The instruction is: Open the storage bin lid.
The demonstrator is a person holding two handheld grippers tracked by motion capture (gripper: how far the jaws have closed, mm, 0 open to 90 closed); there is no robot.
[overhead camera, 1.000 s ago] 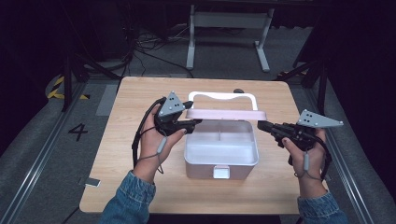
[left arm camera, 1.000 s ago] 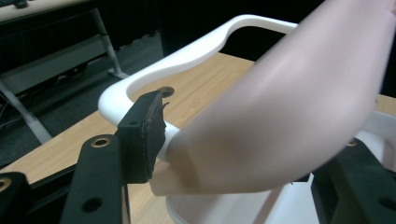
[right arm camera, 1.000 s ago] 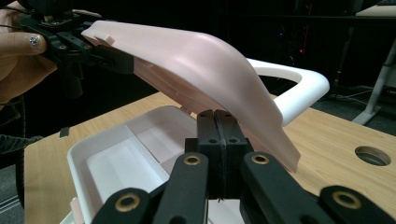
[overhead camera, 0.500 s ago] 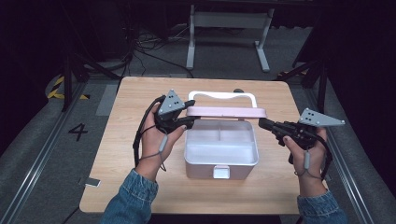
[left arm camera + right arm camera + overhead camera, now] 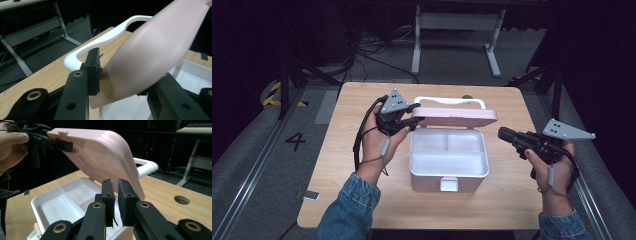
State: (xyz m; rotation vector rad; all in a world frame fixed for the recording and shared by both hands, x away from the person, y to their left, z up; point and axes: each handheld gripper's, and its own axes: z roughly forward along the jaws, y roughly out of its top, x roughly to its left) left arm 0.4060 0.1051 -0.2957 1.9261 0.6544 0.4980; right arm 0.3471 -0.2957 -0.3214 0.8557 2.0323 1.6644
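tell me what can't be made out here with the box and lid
- Lid far end: left gripper view, cut off by the top edge and blurred.
- Box floor under the lid: high view, hidden by the lid.
- Left gripper pad under the lid: high view, covered by the lid.

The high view looks forward and down on the bench (image 5: 362,200) from above the person's side. Each tongs camera looks along its own jaws from close behind, and all three views share the pink lid (image 5: 457,116) between the tongs.
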